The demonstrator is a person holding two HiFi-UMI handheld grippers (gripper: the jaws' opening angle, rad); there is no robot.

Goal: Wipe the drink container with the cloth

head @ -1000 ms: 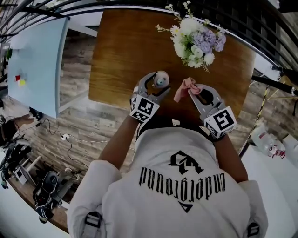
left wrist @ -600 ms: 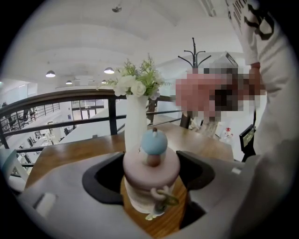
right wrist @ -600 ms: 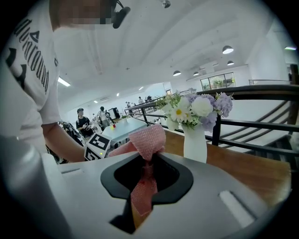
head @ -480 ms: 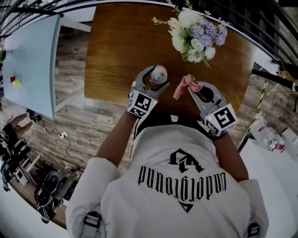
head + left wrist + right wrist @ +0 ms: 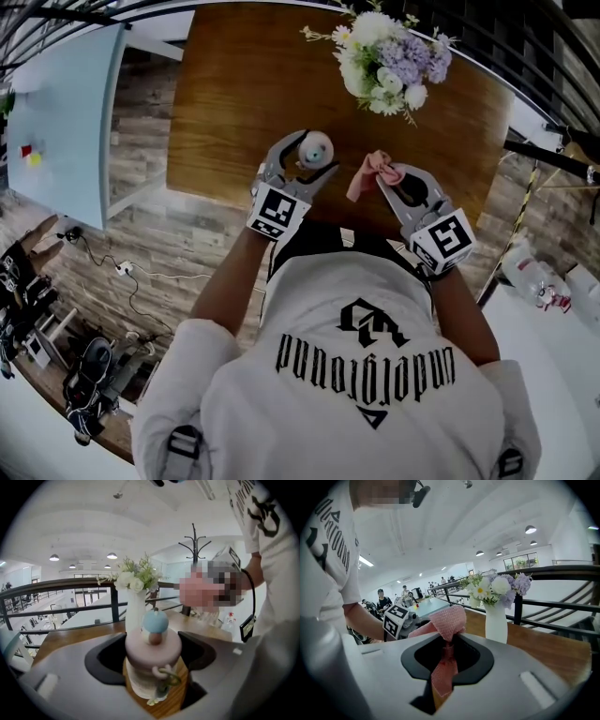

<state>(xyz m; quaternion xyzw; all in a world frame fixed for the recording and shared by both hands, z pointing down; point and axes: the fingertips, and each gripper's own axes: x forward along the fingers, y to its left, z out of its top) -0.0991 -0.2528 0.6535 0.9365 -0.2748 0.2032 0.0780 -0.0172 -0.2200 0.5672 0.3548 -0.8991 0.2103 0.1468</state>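
Note:
The drink container (image 5: 315, 147) is a small bottle with a pink lid and a blue knob (image 5: 154, 620). It stands upright near the front edge of the wooden table (image 5: 234, 94). My left gripper (image 5: 307, 155) reaches around it, and its jaws have just been opening. In the left gripper view the lid fills the gap between the dark pads (image 5: 105, 660), and I see no clear press on it. My right gripper (image 5: 384, 176), just right of the bottle, is shut on a pink cloth (image 5: 367, 176). The cloth bunches above the jaws (image 5: 447, 620) and hangs down between them.
A white vase of white and purple flowers (image 5: 386, 58) stands at the table's far side, beyond both grippers (image 5: 496, 620). A black railing runs behind the table. A pale blue table (image 5: 66, 112) lies to the left across the wooden floor. Cables and gear lie at the lower left.
My left gripper has shifted slightly away from me along the table, the bottle staying between its jaws. The right gripper and the cloth have kept still. The head view has tilted a little.

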